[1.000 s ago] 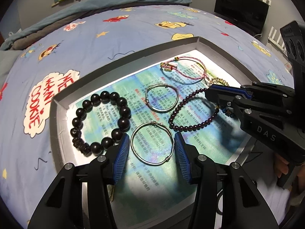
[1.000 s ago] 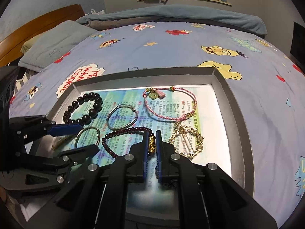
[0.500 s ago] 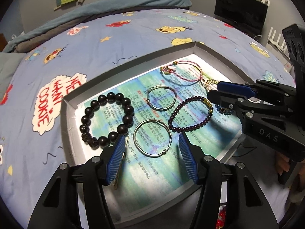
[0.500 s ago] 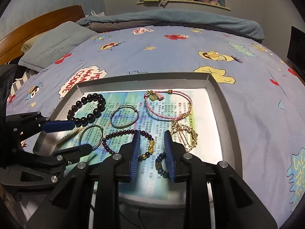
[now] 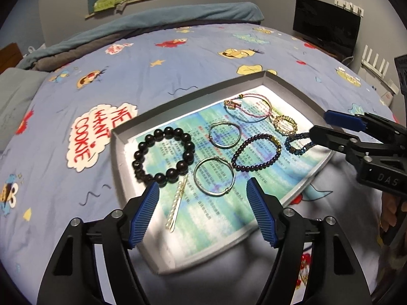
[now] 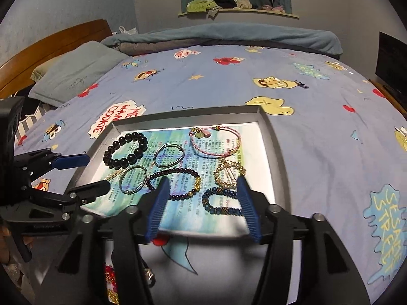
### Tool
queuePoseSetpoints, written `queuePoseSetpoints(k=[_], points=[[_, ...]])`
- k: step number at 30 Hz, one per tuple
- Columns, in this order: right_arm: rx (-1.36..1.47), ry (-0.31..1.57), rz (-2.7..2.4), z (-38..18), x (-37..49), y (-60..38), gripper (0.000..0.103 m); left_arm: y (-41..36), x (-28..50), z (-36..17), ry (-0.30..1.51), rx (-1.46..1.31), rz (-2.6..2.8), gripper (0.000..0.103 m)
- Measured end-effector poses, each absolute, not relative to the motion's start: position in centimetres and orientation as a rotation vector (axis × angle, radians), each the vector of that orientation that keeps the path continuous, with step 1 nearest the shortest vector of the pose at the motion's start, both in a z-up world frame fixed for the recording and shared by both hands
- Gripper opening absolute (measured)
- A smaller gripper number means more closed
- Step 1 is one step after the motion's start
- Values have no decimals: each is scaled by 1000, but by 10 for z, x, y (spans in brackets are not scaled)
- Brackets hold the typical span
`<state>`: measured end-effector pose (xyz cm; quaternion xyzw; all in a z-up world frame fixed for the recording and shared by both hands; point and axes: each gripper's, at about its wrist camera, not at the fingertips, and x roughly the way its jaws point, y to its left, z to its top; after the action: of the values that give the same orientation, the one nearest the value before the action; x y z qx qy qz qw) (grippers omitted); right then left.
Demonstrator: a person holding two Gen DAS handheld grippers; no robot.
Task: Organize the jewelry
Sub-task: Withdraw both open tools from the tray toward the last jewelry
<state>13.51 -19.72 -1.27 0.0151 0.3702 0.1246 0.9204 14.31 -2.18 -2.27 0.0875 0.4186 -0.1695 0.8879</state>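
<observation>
A grey tray (image 5: 119,152) (image 6: 276,152) lined with printed paper lies on the bed. In it lie a black bead bracelet (image 5: 162,156) (image 6: 126,150), two silver bangles (image 5: 213,176) (image 5: 225,134), a purple bead bracelet (image 5: 255,156) (image 6: 174,184), a pink cord bracelet (image 5: 250,108) (image 6: 216,139), a gold chain bracelet (image 5: 285,124) (image 6: 229,172), a blue bead bracelet (image 5: 297,143) (image 6: 221,202) and a pearl hairpin (image 5: 175,207). My left gripper (image 5: 202,208) is open and empty above the tray's near edge. My right gripper (image 6: 201,204) is open and empty just behind the blue bracelet.
The blue cartoon bedsheet (image 6: 318,127) surrounds the tray. A pillow (image 6: 76,73) and wooden headboard (image 6: 45,40) are at the left, a folded blanket (image 6: 229,35) at the far edge. A black monitor (image 5: 328,25) stands at the right.
My right gripper opened, let go of the blue bead bracelet into the tray and drew back. My left gripper also drew back, and the pearl hairpin came into view.
</observation>
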Motion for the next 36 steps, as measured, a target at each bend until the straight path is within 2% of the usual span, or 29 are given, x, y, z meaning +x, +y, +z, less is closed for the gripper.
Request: queuePoseSetpoints(k=[4,7,17,26,36], points=[[30,752,250,-5,126,-202,70,-13,132,-17,860,160,-336,76],[24,736,256,2,118,-203,77,-4,119,-10,840,141,-320,83],[-13,686,255,25,88,-205,96,22,80,4,797,112,-268,91],[-29,664,243,30,54,-217,97,52,43,6,777,82,-214,92],[-11,698,204,6,30,-234,97,34,15,-12,752,119,-229,92]])
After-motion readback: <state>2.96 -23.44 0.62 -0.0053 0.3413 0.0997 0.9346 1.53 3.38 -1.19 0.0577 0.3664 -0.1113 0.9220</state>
